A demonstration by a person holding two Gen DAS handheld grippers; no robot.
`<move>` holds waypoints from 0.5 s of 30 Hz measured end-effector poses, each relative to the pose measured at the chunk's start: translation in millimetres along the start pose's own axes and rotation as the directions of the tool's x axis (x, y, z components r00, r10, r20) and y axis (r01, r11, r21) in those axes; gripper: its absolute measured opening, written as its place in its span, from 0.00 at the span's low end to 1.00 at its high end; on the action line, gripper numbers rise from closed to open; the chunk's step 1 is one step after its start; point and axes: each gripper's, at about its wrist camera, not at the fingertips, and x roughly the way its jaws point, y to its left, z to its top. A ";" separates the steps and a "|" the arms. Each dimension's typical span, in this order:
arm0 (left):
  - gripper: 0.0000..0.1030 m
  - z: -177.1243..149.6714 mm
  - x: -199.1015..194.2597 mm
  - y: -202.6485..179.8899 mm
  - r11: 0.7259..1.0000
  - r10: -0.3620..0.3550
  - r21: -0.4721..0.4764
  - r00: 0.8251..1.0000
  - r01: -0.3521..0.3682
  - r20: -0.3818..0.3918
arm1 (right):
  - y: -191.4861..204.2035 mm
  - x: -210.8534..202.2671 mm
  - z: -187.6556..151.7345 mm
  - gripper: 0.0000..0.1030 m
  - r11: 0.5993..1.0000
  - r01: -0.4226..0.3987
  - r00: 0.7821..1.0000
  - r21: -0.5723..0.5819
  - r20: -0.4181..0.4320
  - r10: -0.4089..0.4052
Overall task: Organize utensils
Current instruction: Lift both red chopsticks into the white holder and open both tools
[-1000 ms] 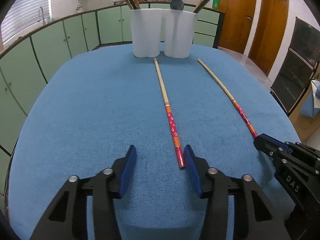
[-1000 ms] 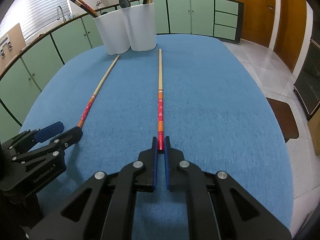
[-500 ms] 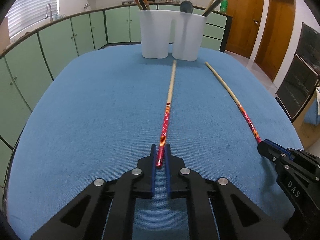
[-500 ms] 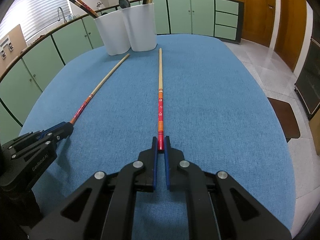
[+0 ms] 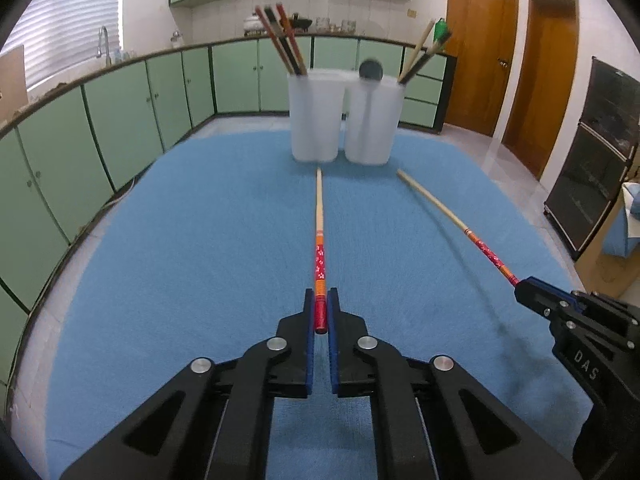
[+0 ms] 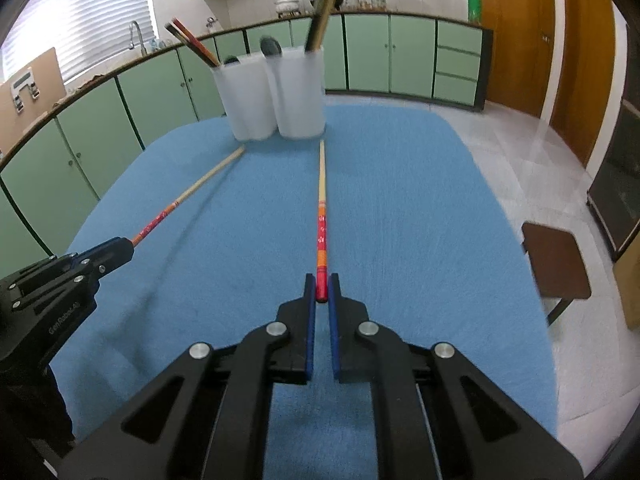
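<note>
My left gripper is shut on the red end of a long chopstick and holds it lifted above the blue cloth, tip toward two white holders. My right gripper is shut on the red end of a second chopstick, also lifted, tip near the holders. Each gripper shows in the other's view: the right and the left. The holders carry several utensils.
Green cabinets run along the left and the back. Wooden doors and a dark oven stand on the right. A brown stool stands beside the table's right edge.
My left gripper closed on its chopstick. Both grippers have risen, lifting both chopsticks off the cloth, with their tips still pointing at the holders.
</note>
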 end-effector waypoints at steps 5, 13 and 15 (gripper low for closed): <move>0.06 16.2 -24.4 5.5 1.000 -0.015 -0.015 0.998 0.016 0.066 | 0.6 -24.1 18.1 0.05 1.000 -0.017 0.998 -0.011 0.062 0.018; 0.06 59.0 -60.9 14.0 0.999 -0.035 -0.013 0.980 0.039 0.197 | -2.7 -66.2 62.6 0.05 0.998 -0.064 0.984 -0.026 0.166 0.067; 0.06 71.2 -67.9 16.5 0.999 -0.040 -0.005 0.973 0.043 0.229 | -3.1 -73.9 75.5 0.05 0.996 -0.077 0.979 -0.036 0.186 0.082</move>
